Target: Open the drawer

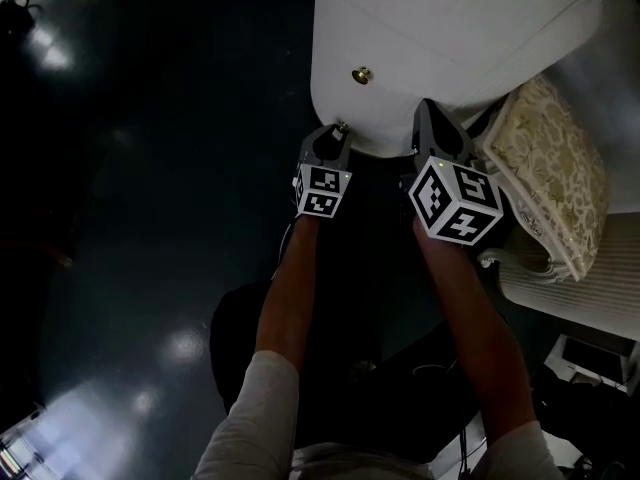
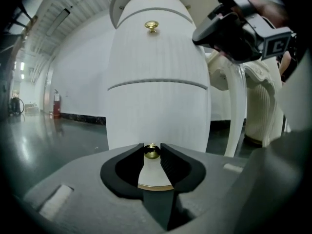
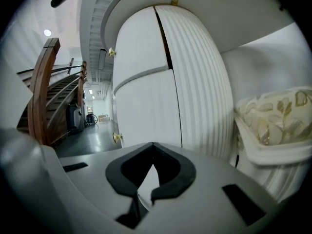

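A white ribbed, rounded cabinet (image 1: 450, 38) has stacked drawers, each with a small brass knob. The lower drawer front (image 2: 156, 116) sits flush with the cabinet body. My left gripper (image 1: 338, 133) is at this drawer's knob (image 2: 151, 151), and in the left gripper view the knob sits between the two pads, touched on both sides. The upper knob (image 2: 151, 26) is free. My right gripper (image 1: 428, 108) is held close to the cabinet's side, right of the left one. Its tips meet in the right gripper view (image 3: 152, 143) with nothing between them.
A white chair with a cream patterned cushion (image 1: 555, 168) stands right against the cabinet. The dark glossy floor (image 1: 150, 218) spreads to the left. A wooden stair rail (image 3: 44, 82) rises farther off on the left in the right gripper view.
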Demonstrator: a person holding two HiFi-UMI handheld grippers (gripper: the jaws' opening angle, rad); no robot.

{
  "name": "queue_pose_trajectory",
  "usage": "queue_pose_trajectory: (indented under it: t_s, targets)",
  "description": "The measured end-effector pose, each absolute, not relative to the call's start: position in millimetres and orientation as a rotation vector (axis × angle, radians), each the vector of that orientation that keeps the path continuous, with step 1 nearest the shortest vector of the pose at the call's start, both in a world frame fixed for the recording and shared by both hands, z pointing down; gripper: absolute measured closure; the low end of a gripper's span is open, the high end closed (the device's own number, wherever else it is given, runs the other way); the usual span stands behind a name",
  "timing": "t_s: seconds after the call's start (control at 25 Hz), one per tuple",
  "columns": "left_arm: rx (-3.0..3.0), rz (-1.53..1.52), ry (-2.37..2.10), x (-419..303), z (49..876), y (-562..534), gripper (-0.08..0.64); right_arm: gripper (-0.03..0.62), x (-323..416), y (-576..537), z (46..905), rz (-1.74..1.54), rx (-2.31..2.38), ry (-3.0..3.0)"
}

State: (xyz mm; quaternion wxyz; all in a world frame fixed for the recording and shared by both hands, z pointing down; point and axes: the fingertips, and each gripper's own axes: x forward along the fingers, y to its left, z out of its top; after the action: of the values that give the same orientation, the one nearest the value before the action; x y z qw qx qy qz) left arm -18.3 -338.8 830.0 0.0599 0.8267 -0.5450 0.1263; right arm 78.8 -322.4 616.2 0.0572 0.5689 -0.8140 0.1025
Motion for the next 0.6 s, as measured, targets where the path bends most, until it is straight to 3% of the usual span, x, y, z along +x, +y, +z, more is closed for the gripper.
queue_pose_trajectory:
  t_s: [0.16,0.28,0.6]
  targets:
    - [2.486,0.353,-1.659,-21.2,830.3,-341.2,0.457,0.578,79.2,-323.1,616.4,0.331,1.711,-2.482]
    - [2.481,0.34,-1.637,-23.4,830.1,-345.1,0.405,0.578,80.3,-323.3,616.3,0.318,1.704,-2.481]
    - [2.503,0.397,-1.57,-12.4,836.0,-350.3,0.405,0.578,76.6,-321.1,615.2,0.177,1.654,-2.475]
